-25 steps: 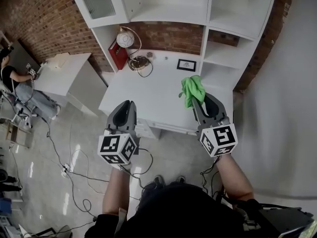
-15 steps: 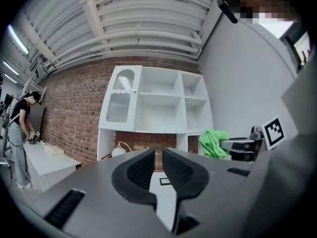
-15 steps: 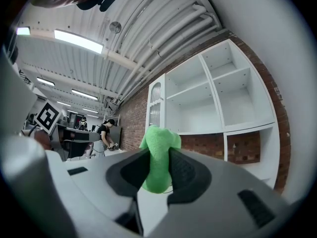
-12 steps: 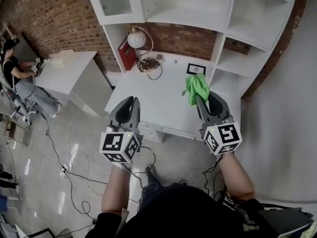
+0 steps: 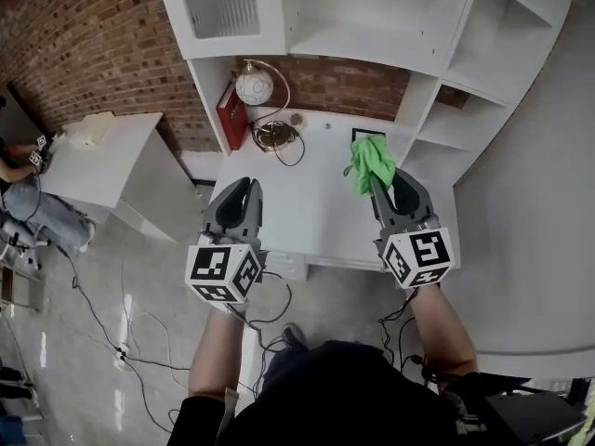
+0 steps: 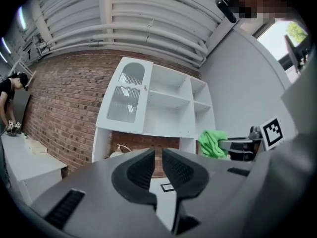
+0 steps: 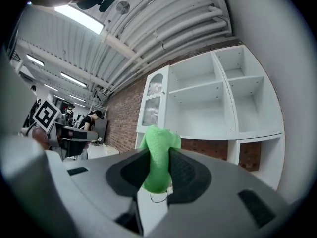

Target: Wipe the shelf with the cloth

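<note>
Left gripper (image 5: 244,186): held over the near edge of the white desk (image 5: 297,203), jaws all but together, nothing between them. Right gripper (image 5: 387,180): jaws clamped on the green cloth (image 5: 369,161), which bunches up above the desk. Beyond, the white shelf (image 5: 372,45) stands against a brick wall (image 5: 93,35), apart from the cloth.

A red brick wall (image 5: 84,35) fills the upper left; below it a white side table (image 5: 102,156) stands on glossy grey floor (image 5: 56,370) strewn with cables (image 5: 121,351).
</note>
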A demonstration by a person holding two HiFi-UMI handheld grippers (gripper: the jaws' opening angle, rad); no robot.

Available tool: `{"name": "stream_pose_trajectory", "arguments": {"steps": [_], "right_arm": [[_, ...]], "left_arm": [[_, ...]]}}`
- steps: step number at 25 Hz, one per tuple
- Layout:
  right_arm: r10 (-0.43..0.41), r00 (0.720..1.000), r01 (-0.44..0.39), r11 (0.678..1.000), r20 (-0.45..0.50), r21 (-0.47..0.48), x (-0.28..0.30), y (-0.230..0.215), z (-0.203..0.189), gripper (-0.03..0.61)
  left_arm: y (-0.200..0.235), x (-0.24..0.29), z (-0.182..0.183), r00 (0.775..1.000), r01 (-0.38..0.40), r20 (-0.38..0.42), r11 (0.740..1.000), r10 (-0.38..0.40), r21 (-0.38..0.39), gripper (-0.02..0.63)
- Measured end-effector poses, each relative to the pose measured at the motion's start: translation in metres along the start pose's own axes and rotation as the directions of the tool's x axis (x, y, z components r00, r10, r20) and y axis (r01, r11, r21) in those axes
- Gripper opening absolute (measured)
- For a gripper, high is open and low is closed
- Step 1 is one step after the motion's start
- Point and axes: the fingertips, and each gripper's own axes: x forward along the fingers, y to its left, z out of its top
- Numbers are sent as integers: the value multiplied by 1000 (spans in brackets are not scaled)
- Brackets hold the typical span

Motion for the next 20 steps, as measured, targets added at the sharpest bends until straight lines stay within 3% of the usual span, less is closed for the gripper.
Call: {"name": "stream_pose_trajectory", "arguments": {"steps": [12, 20], "right_arm": [[-55, 997, 54, 998, -49, -38, 52, 20, -9, 98], [-10, 1000, 10, 1000, 8, 1, 101, -4, -17, 98]], "left_arm": [[58, 38, -6, 997, 71, 9, 997, -71, -44, 46], [62, 83, -9, 998, 55, -20, 998, -55, 10, 46]]}}
